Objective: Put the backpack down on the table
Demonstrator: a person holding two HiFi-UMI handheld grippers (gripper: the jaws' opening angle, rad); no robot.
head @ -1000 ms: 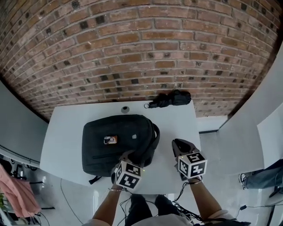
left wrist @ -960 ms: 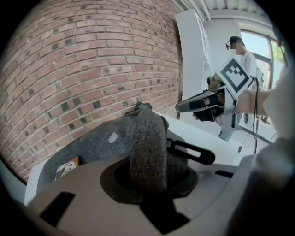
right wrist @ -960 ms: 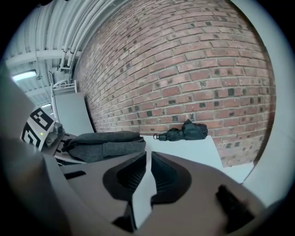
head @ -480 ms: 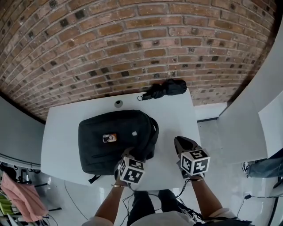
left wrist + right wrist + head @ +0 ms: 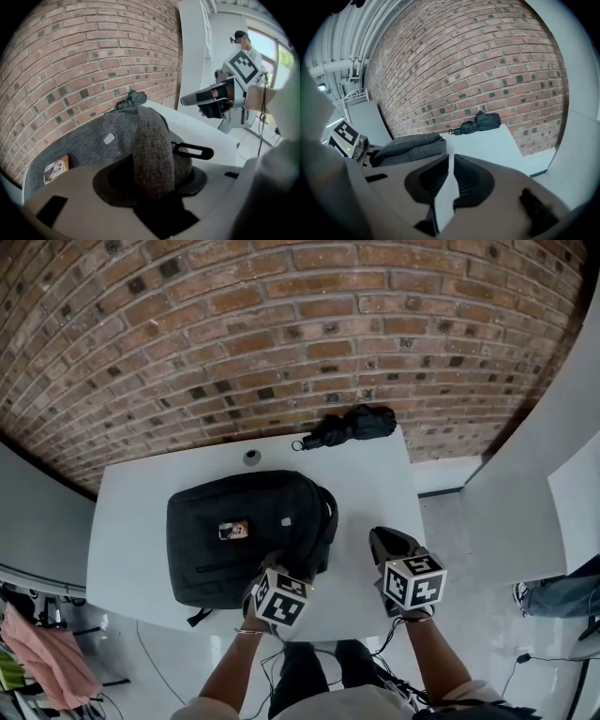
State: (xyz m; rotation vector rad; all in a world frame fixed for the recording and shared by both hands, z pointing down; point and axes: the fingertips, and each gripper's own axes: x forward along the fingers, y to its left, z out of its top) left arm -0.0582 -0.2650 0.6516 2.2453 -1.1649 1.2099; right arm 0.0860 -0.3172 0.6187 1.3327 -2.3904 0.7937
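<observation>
The backpack (image 5: 248, 535) lies flat on the tabletop (image 5: 131, 521), long axis running left to right. At its near right corner your left tongs (image 5: 274, 566) are opening, its strap (image 5: 152, 140) between them, seen only in the left gripper view. Right of the backpack, your right tongs (image 5: 386, 545) hover pressed together, empty.

Both forearms reach forward, side by side. The left gripper (image 5: 270, 570) tilts steeply down, its jaws opening with a strap (image 5: 152, 150) between them. The right gripper (image 5: 386, 542) points shallower, jaws together.
</observation>
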